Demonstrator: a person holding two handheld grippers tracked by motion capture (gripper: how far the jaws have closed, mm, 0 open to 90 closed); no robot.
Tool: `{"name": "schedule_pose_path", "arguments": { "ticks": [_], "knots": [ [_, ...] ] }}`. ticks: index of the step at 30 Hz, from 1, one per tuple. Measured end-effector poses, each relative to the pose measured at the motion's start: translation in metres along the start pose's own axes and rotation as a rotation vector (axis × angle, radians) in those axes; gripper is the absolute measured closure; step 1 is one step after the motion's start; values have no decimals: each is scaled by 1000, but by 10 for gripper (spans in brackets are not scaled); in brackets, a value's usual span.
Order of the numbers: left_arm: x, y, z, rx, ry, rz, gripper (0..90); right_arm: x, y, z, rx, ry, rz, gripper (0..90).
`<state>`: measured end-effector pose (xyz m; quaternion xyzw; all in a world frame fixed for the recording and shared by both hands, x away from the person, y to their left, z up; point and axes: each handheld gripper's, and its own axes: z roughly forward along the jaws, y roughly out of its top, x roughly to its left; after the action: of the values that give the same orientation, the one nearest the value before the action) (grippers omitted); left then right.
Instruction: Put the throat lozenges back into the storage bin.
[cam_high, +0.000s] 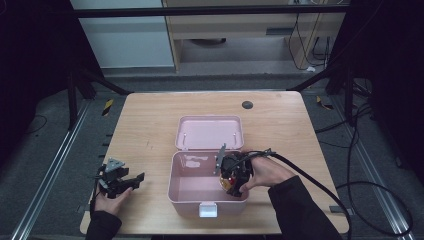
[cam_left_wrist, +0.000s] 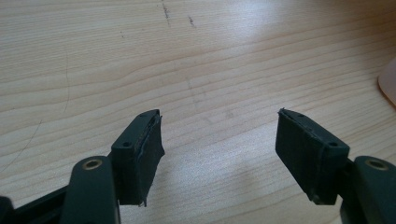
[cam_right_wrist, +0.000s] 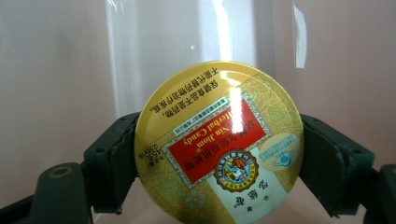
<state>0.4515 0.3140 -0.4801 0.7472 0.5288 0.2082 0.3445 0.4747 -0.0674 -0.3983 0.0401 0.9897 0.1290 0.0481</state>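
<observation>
right gripper (cam_right_wrist: 219, 154) clamping candy tin (cam_right_wrist: 218, 144) (base hidden), pink box (cam_high: 180, 192)

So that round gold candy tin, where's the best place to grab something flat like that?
By its rim, from two opposite sides, as the right tool does now: its jaws press the round edge of the candy tin left and right. The tin is a flat disc, so its face offers nothing to pinch; only the edge does. Inside the pink box, coming from above avoids the walls.

High view overhead facing table (cam_high: 150, 120), gripper views close, forward along jaws
</observation>
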Motion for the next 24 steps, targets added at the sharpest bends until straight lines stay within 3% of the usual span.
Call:
{"name": "schedule_pose_path", "arguments": {
  "ticks": [24],
  "knots": [
    [0, 0, 0, 5, 1, 4, 310, -3, -4, 2, 0, 5, 33, 190]
  ]
}}
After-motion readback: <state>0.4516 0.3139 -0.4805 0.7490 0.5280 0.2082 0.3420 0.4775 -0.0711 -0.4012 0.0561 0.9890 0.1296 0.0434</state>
